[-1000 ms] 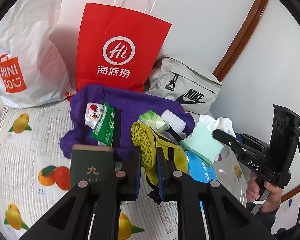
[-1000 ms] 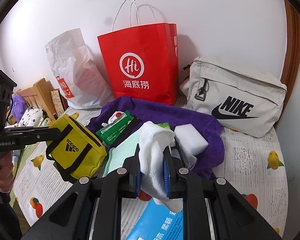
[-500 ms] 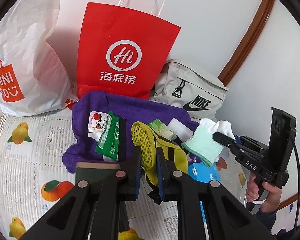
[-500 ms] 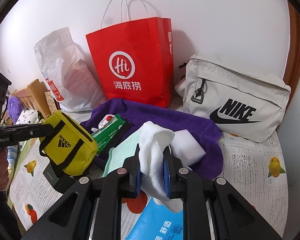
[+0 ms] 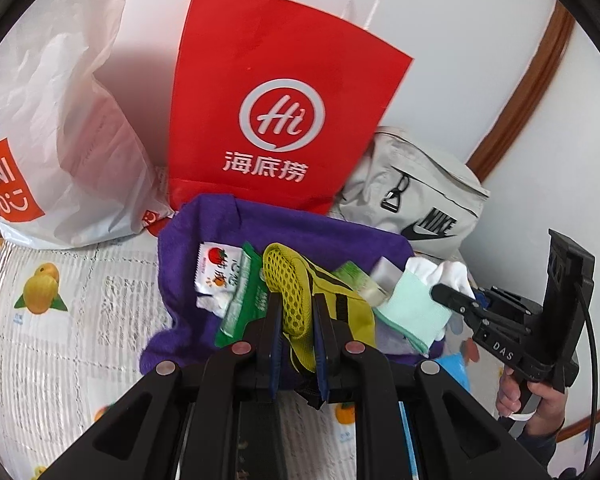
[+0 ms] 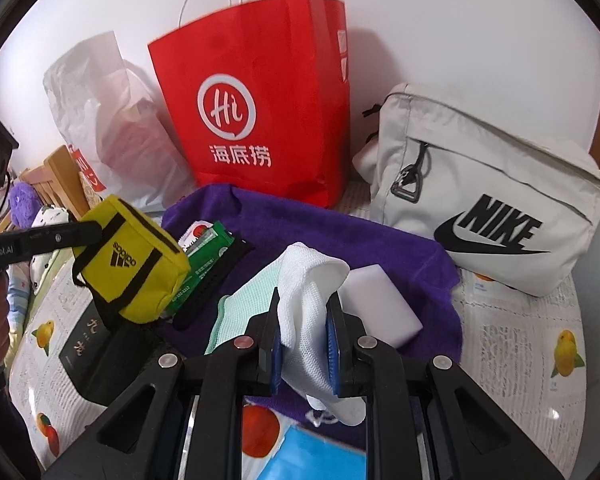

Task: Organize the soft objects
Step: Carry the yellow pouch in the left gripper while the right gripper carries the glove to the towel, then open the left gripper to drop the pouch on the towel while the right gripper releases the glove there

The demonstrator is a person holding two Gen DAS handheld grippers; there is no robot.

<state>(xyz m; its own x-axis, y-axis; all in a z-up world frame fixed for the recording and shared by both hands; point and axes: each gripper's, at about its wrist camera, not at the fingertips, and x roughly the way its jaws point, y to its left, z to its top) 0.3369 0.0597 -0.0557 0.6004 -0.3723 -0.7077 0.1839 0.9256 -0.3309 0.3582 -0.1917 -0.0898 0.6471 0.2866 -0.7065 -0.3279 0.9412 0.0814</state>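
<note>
Two items lifted: left gripper [image 5: 296, 320] clamps yellow mesh-sided fabric pouch [image 6: 130, 260]; right gripper [image 6: 302, 340] pinches white knit cloth [image 6: 308, 300]. Purple towel [image 6: 380, 248] pile unsorted; nothing bagged.

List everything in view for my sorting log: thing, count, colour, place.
paper shopping bag: 1, red, against wall
plastic bag: 1, white, left of red bag
Nike bag: 1, beige, right, by wall
towel: 1, purple, spread on bedspread
bedspread: 1, white, fruit print
sponge block: 1, white, on towel
green packet: 1, on towel
strawberry sachet: 1, white, on towel
mint cloth: 1, on towel
dark book: 1, beneath pouch
blue pack: 1, near edge
Adidas pouch: 1, yellow, in left gripper
mesh cloth: 1, white, in right gripper
</note>
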